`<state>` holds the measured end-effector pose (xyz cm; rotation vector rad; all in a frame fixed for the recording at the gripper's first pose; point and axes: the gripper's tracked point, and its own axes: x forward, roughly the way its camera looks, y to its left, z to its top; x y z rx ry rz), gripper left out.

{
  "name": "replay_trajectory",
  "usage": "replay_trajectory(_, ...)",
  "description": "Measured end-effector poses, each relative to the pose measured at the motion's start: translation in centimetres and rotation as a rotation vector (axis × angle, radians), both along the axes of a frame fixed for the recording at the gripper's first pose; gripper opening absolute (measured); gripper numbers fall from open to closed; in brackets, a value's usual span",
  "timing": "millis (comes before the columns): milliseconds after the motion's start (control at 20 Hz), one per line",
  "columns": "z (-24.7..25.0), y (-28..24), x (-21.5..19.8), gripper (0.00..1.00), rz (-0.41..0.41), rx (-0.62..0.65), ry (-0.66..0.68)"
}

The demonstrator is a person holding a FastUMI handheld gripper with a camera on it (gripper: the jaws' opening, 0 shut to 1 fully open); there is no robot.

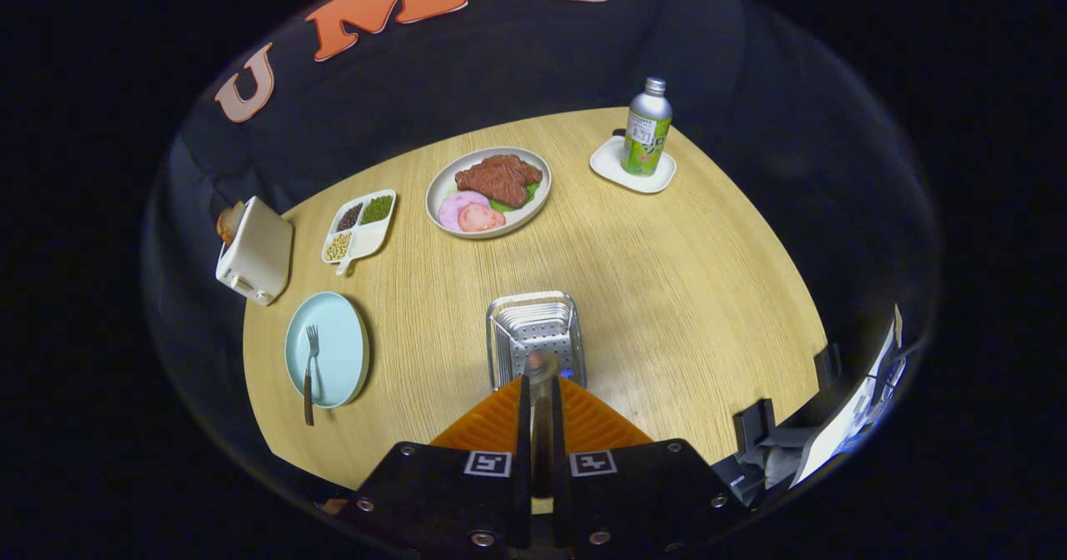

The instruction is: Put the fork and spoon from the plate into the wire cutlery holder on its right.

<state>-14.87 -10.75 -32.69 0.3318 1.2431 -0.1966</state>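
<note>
My gripper [542, 387] is shut on the spoon [542, 368], whose wooden handle runs back between the fingers while its metal bowl points forward. The spoon's bowl hangs right over the near rim of the wire cutlery holder [533, 327], which stands on the wooden table just ahead of the fingers. To the holder's left lies the light blue plate [338, 335]. The fork [309, 372] rests on it, tines on the plate and wooden handle sticking out over the plate's near rim.
Beyond the holder sits a plate of meat and ham [489, 191]. A divided dish of beans [360, 225] and a white toaster [254, 250] stand at the far left. A green bottle [646, 127] stands on a white coaster [621, 172] at the far right.
</note>
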Motion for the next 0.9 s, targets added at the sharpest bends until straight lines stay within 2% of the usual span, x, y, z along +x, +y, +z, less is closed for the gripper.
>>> replay_trajectory(100,1.5,-0.3,1.8,0.13,-0.001,-0.027,-0.088)
replay_trajectory(200,3.2,-0.4,3.8,0.2,-0.009,-0.049,-0.188)
replay_trajectory(500,10.9,-1.2,9.8,0.58,-0.066,-0.157,-0.568)
replay_trajectory(600,13.3,-0.2,10.6,0.66,-0.061,-0.157,-0.67)
replay_trajectory(650,15.1,0.5,10.8,0.74,-0.062,-0.16,-0.723)
replay_trajectory(750,16.8,1.7,11.9,0.8,-0.053,-0.175,-0.797)
replay_trajectory(900,19.3,3.9,12.8,0.83,-0.048,-0.194,-0.922)
